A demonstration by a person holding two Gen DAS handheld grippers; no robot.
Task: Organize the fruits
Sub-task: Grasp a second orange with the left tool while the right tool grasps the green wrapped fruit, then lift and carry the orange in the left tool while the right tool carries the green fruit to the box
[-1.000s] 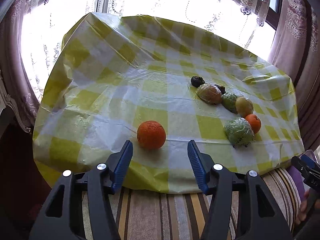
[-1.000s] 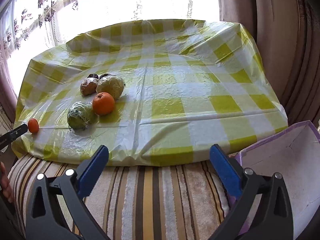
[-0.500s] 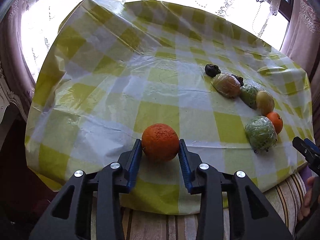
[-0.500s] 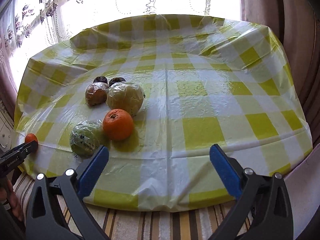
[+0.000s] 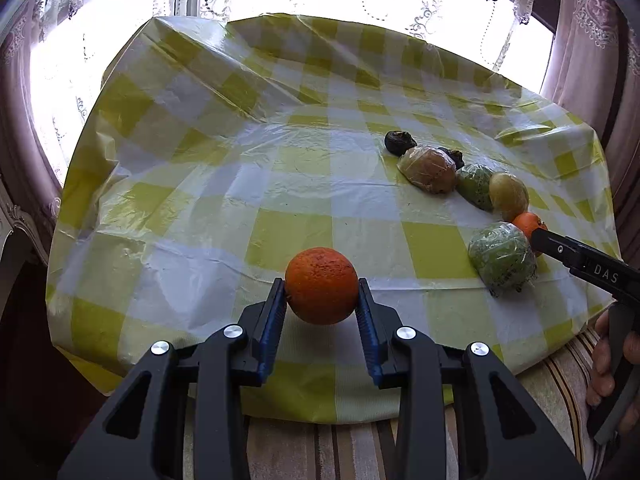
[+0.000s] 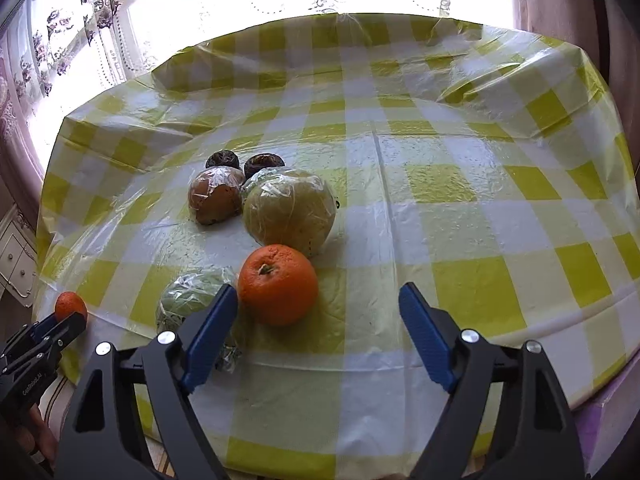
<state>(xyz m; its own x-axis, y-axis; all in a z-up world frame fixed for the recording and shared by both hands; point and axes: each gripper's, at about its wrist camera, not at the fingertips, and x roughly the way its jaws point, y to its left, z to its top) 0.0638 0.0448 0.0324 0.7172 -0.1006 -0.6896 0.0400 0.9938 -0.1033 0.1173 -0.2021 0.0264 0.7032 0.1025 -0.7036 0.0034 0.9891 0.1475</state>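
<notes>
My left gripper [image 5: 321, 292] is shut on a rough orange [image 5: 321, 285] near the table's front edge; the same pair shows small at the far left of the right wrist view [image 6: 70, 306]. My right gripper [image 6: 318, 308] is open, with a smooth orange [image 6: 277, 284] just ahead between its jaws, closer to the left one. A wrapped green fruit [image 6: 188, 300] lies partly behind the left finger [image 6: 208, 332]. Behind sit a wrapped yellow fruit [image 6: 289, 212], a wrapped brown fruit [image 6: 216, 200] and two dark fruits [image 6: 222, 159]. The right gripper's finger [image 5: 580, 260] reaches toward that cluster.
The table wears a yellow-and-white checked plastic cloth [image 6: 460, 208], wrinkled at the back. A striped cushion [image 5: 560, 380] lies in front of the table. Curtains and a bright window stand behind. A purple box corner [image 6: 604, 420] shows at the lower right.
My left gripper closed around the rough orange and raised it slightly. My right gripper moved forward over the table edge to the smooth orange, staying open.
</notes>
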